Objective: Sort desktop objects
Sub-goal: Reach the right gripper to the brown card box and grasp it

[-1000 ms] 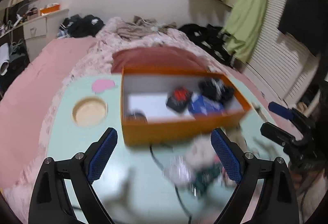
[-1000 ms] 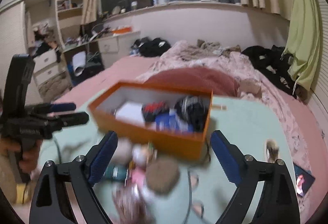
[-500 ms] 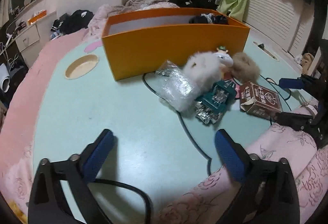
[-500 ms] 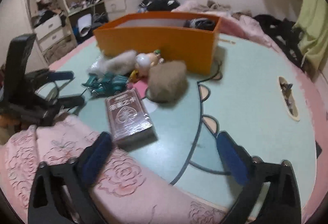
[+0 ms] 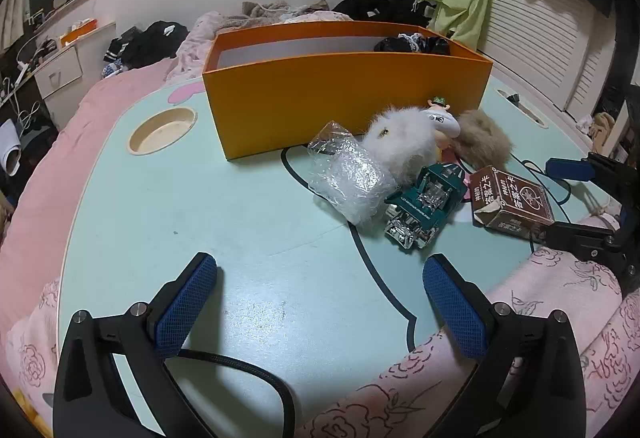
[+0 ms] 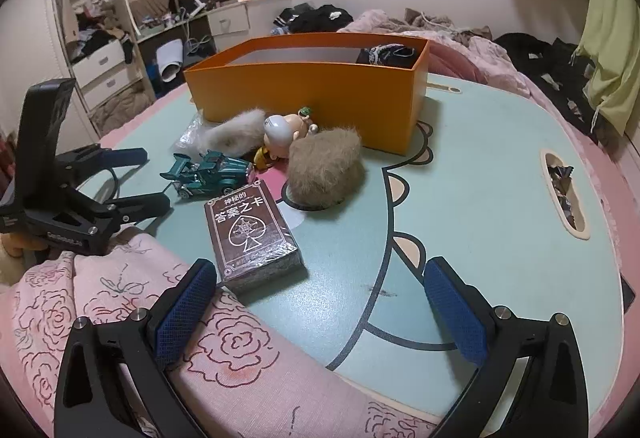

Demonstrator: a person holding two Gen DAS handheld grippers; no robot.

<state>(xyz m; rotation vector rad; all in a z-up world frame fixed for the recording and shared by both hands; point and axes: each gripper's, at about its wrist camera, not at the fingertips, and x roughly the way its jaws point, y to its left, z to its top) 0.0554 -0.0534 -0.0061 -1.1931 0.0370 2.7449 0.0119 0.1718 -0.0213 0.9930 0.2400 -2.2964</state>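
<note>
An orange box (image 5: 344,93) stands on the mint table (image 5: 240,222), with dark items inside at its right end. In front of it lie a bubble-wrap packet (image 5: 348,177), a white fluffy ball (image 5: 400,141), a small figurine (image 5: 440,117), a brown fluffy ball (image 5: 480,141), a green toy car (image 5: 424,205) and a brown card box (image 5: 508,201). The card box (image 6: 252,234) lies just ahead of my right gripper (image 6: 320,302), which is open and empty. My left gripper (image 5: 320,298) is open and empty, low over the near table. The car (image 6: 212,173) and brown ball (image 6: 324,169) also show in the right view.
A round cup recess (image 5: 162,129) sits at the table's left, an oval slot (image 6: 564,193) with wrappers at its right. A black cable (image 5: 248,370) runs near the left gripper. Pink rose-print fabric (image 6: 200,358) covers the near edge. A bed with clothes lies behind.
Both grippers have pulled back and dropped low toward the near table edge. The view went from looking down into the box to seeing its front wall. Both stayed open.
</note>
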